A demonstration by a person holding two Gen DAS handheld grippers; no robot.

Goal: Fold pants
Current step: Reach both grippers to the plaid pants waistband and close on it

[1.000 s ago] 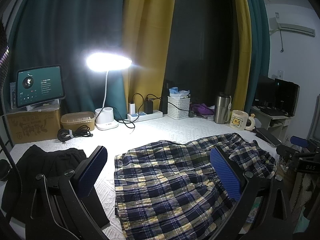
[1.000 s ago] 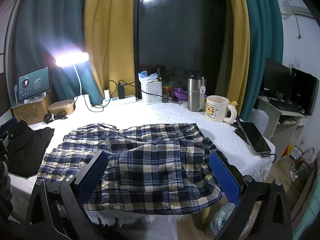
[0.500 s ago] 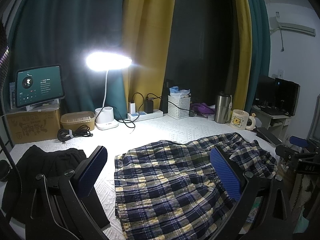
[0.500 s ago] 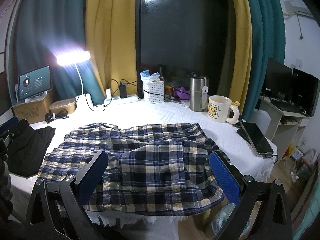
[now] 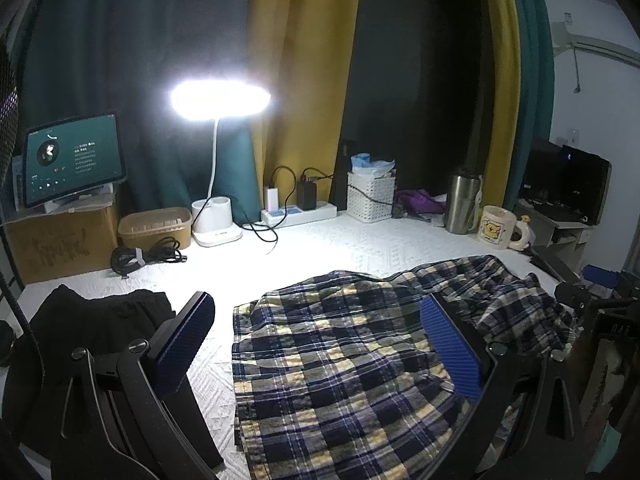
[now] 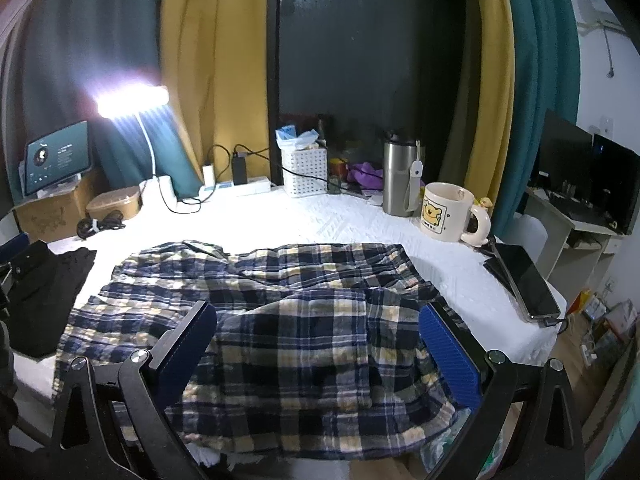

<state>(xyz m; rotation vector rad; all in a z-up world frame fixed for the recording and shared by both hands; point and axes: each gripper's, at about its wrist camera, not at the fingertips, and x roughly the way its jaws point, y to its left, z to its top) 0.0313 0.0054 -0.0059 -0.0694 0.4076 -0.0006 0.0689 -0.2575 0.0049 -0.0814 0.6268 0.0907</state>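
Note:
Blue, yellow and white plaid pants [image 5: 344, 364] lie spread and rumpled on the white table cover [image 5: 304, 252], with one part folded over on top [image 6: 304, 340]. My left gripper [image 5: 320, 344] hovers open above their left end, nothing between its blue pads. Over the near right part of the pants [image 6: 280, 280] my right gripper [image 6: 318, 348] is open too, holding nothing. The right gripper's body [image 5: 600, 304] shows at the right edge of the left wrist view. The near hem of the pants hangs over the table's front edge.
A black garment [image 5: 100, 320] lies left of the pants. Along the back stand a lit desk lamp [image 5: 220, 100], tablet [image 5: 72, 160] on a cardboard box, power strip [image 5: 300, 212], white basket [image 6: 304, 172], steel tumbler [image 6: 400, 180] and mug [image 6: 448, 212]. A phone [image 6: 524, 280] lies at the right edge.
Both views have barely shifted; the right gripper has drifted slightly and the pants lie as before. Both grippers stay open.

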